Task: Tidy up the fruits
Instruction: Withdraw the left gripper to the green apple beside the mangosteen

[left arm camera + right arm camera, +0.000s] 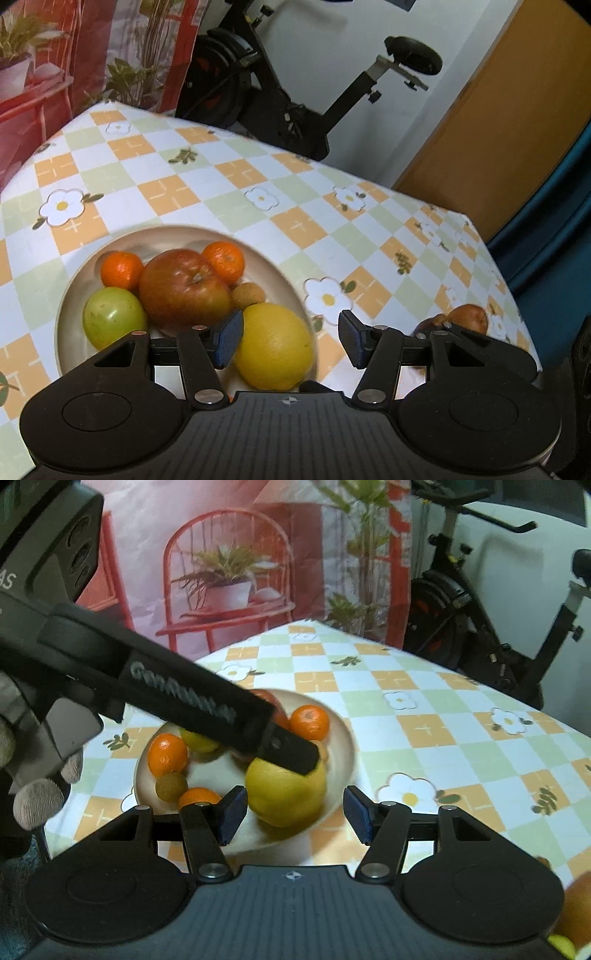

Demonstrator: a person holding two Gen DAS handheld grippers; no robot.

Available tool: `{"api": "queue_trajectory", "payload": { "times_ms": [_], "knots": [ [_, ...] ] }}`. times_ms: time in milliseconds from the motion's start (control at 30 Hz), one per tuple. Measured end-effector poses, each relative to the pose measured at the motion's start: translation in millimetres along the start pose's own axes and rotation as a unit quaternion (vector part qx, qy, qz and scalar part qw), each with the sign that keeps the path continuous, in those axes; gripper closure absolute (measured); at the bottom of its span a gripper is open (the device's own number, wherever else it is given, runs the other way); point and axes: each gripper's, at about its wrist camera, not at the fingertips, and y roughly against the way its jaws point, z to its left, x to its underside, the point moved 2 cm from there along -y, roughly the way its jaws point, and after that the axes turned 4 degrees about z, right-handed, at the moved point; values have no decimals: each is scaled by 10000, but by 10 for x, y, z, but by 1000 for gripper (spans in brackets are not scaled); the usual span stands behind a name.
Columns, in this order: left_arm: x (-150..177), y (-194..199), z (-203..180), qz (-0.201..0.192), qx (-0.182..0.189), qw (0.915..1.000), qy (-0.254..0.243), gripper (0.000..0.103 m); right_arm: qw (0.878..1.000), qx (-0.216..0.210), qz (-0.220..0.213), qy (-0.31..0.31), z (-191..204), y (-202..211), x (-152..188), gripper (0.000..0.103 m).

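A cream bowl [166, 229] on the checked tablecloth holds a red apple [183, 288], a green apple [112, 317], two mandarins [122, 269], a small brown fruit [248, 294] and a yellow lemon [275, 347]. My left gripper [290, 339] is open low over the bowl. The lemon lies between its pads, close to the left one and apart from the right one. In the right wrist view my right gripper [294, 816] is open at the near side of the bowl [343, 746], with nothing held. The left gripper's finger [291, 753] reaches over the lemon [284, 801].
A reddish-brown fruit [467, 318] lies near the table's right edge. An orange fruit [576, 908] shows at the lower right of the right wrist view. A gloved hand [37, 801] holds the left gripper. An exercise bike [295, 110] and a printed backdrop [229, 572] stand behind the table.
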Motion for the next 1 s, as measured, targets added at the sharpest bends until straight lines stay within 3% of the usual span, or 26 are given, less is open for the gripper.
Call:
{"api": "queue_trajectory", "payload": {
  "times_ms": [267,500,733,900,1000],
  "knots": [
    [24,54,-492,-266,69,9983,-513,44,9975,348,-574,-215,-239,427,200,42],
    [178,-76,-1002,-243,236,9961,-809,44,9901,881,-997,-443,-546,848,504,42],
    [387,-247,-1413,-37,460,9943,-959,45,9813,1287,-1102,-915,-852,1132,861,42],
    [479,-364,-1632,114,533,9917,-1167,45,9770,1392,-1124,-1156,-970,1245,1101,42],
    [514,-410,-1720,161,525,9896,-1331,50,9760,1348,-1032,-1364,-1079,1231,1180,42]
  ]
}}
